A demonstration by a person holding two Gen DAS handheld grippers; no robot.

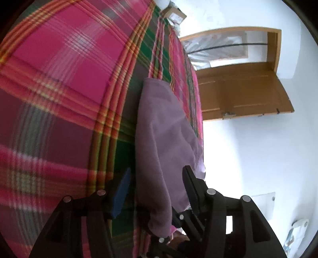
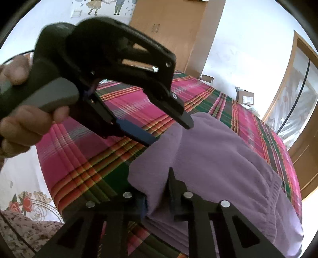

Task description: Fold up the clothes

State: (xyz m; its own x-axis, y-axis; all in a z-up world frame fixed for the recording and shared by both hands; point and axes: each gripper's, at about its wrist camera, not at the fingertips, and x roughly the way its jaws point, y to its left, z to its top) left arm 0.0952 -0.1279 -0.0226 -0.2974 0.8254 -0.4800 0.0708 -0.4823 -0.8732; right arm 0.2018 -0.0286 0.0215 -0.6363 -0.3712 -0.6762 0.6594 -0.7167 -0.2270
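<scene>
Black tongs [image 2: 172,132], blue pad, silver screws, grey handle

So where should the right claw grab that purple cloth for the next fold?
Take the purple cloth at its near corner, coming in low from the bed's front edge. Its layered edges stack there, so one pinch by the right claw catches every layer.

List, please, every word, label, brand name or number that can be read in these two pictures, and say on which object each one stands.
No text can be read in either view.
Cardboard box beyond the plaid bedspread: it carries a pale label, too small and blurred to read.
Wall pictures above the wardrobe: cartoon figures only, no letters visible.
Purple garment, left gripper, right gripper: no print or brand mark visible.
</scene>
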